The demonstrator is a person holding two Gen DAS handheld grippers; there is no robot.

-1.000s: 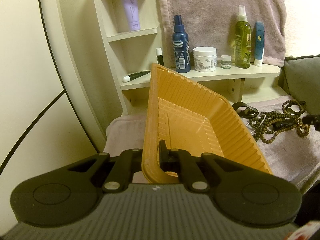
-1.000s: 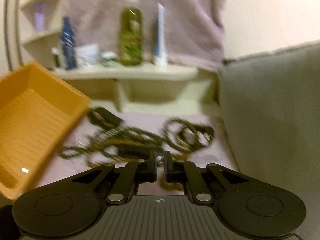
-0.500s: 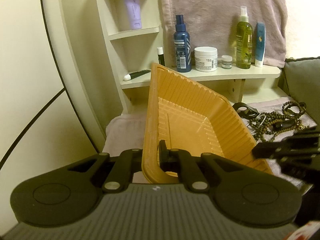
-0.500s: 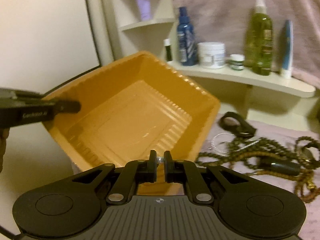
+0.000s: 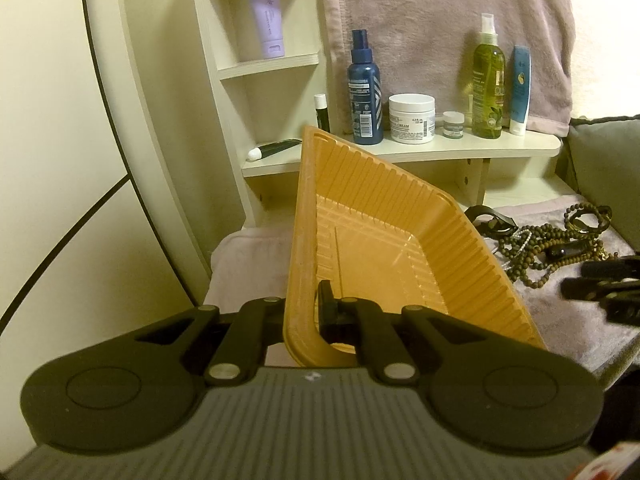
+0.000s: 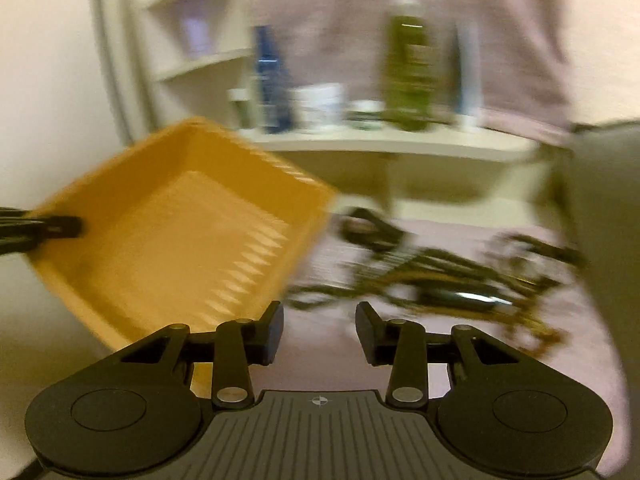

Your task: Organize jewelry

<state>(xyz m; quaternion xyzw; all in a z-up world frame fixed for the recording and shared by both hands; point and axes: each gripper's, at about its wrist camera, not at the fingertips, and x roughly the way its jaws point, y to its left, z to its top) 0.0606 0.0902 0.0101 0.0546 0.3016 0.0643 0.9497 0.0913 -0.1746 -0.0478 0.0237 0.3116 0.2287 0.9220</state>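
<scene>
My left gripper (image 5: 306,312) is shut on the near rim of an orange plastic tray (image 5: 384,248) and holds it tilted up on its side. The tray also shows in the blurred right wrist view (image 6: 180,240), with the left gripper's fingers (image 6: 60,226) on its left rim. A tangle of brown bead necklaces and dark bracelets (image 5: 556,240) lies on a pink cloth to the tray's right, and it also shows in the right wrist view (image 6: 448,280). My right gripper (image 6: 319,330) is open and empty, near the cloth between tray and jewelry; it shows at the right edge of the left wrist view (image 5: 600,284).
A cream shelf (image 5: 440,152) behind holds a blue spray bottle (image 5: 364,92), a white cream jar (image 5: 412,118), a green bottle (image 5: 488,80) and tubes. A grey cushion (image 5: 604,168) sits at the right. A pink towel (image 5: 440,20) hangs behind.
My right gripper has opened and swung right from the tray toward the jewelry; what it carried over the tray cannot be made out. The left gripper and tray have held still.
</scene>
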